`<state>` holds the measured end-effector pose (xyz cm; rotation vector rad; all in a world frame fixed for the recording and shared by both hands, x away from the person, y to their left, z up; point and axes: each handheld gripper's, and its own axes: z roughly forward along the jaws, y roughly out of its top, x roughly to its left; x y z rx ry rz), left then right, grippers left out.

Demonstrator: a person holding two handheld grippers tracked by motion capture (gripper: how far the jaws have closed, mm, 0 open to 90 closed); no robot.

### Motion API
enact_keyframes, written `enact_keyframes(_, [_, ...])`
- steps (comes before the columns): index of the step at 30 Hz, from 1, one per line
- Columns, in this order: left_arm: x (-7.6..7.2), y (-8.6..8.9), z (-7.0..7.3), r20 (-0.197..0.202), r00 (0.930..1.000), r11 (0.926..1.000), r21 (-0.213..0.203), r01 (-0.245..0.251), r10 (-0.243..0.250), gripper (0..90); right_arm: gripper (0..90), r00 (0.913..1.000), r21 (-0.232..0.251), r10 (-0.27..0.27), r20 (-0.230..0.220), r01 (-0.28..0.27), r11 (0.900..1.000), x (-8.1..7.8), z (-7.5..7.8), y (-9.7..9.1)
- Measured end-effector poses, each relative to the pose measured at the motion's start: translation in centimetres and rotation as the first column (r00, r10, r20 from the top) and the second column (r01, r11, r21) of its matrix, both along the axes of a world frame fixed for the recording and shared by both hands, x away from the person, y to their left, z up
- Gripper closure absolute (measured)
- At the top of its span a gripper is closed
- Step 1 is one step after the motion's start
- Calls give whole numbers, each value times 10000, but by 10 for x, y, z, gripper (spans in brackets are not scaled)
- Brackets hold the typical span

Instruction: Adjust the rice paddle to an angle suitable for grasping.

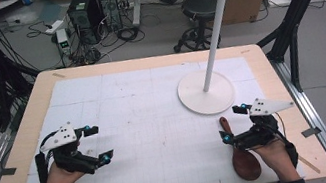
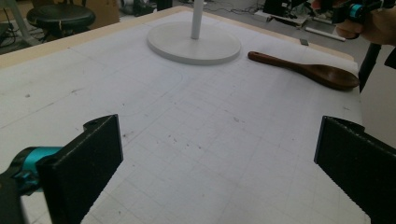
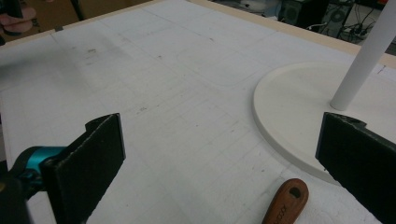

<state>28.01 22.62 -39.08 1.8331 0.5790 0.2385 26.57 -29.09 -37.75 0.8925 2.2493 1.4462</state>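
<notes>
The wooden spoon (image 1: 240, 151) lies flat near the desk's (image 1: 26, 161) right front corner, long axis front to back, handle toward the white stand's base (image 1: 193, 99). The right gripper view shows its handle's hanging hole, which the high view does not resolve. The right gripper (image 1: 235, 122) hangs over the handle with jaws wide, and the left gripper (image 1: 98, 143) stands equally wide near the left edge.

Dark wooden spoon (image 1: 240, 151) flat on mat; handle toward white stand (image 1: 206, 91)

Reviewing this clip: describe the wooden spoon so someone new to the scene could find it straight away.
Start at the white stand, a round base with a tall pole on the table's far right. Just near of that base, by the right claw, the wooden spoon lies flat on the white mat. It is the one dark brown thing there, its handle end pointing toward the base.
</notes>
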Motion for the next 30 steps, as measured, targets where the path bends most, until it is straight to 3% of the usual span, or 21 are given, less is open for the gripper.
enact_keyframes(14, [-2,-1,0,-51,10000,10000,45,31,-31,17,3,9998,-246,189,97,-186,9995,-4,5,-1])
enact_keyframes(19, [-2,-1,0,-67,10000,10000,85,36,-36,18,4,9999,-697,115,40,-112,9975,-5,0,-3])
enact_keyframes(25, [-2,-2,-1,-98,10000,9999,139,12,-10,18,4,9996,-609,55,-267,-71,9981,-7,-1,-11])
enact_keyframes(30, [-2,-2,-1,-93,10000,9998,198,37,-35,17,11,9995,-812,44,-320,-70,9967,-9,-1,-18])
